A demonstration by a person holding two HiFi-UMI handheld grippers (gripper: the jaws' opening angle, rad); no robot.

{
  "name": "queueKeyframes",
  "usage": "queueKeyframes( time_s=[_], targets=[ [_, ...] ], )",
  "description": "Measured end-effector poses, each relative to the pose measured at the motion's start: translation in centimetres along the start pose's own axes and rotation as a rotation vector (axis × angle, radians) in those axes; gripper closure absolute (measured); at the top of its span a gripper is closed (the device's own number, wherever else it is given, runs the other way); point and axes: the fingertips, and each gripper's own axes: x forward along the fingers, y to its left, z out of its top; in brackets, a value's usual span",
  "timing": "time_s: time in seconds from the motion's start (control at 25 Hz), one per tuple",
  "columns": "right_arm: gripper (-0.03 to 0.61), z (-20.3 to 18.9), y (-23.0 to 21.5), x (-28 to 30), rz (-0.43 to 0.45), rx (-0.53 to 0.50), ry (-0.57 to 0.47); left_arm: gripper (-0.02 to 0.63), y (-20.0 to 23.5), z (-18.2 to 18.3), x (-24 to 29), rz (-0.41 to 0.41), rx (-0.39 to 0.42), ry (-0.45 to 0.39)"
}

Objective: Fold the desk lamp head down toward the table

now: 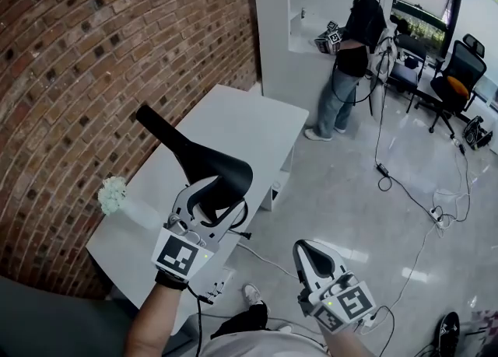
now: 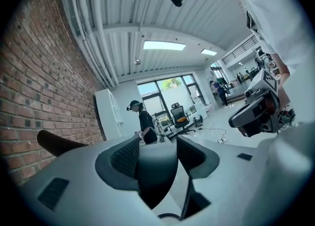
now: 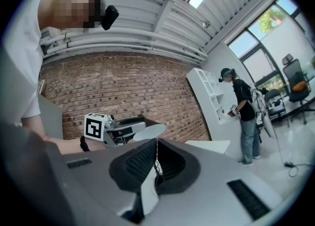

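Observation:
The black desk lamp stands on the white table. Its slim arm slants up to the left, and its wide head hangs over the table's near edge. My left gripper straddles the lamp head, its jaws spread wide to either side; I see no firm press of the pads. The head's pale underside shows beside the left gripper's marker cube. My right gripper hovers off the table to the right, shut and empty.
A brick wall runs along the table's left side. A small white flower bunch sits by the wall. Farther off, a person stands at a white cabinet, with an office chair and floor cables beyond.

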Motion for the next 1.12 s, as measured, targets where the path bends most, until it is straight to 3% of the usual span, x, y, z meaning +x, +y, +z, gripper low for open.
queueKeyframes(
  time_s=[0.16,1.12],
  targets=[
    [0.56,-0.4,0.0,0.4,-0.002,0.002,0.006,0.391,0.6,-1.0,-0.2,0.004,-0.056,0.001],
    [0.56,-1.7,-0.5,1.5,-0.041,0.002,0.05,0.391,1.7,-7.8,0.0,0.023,-0.105,0.08]
  ],
)
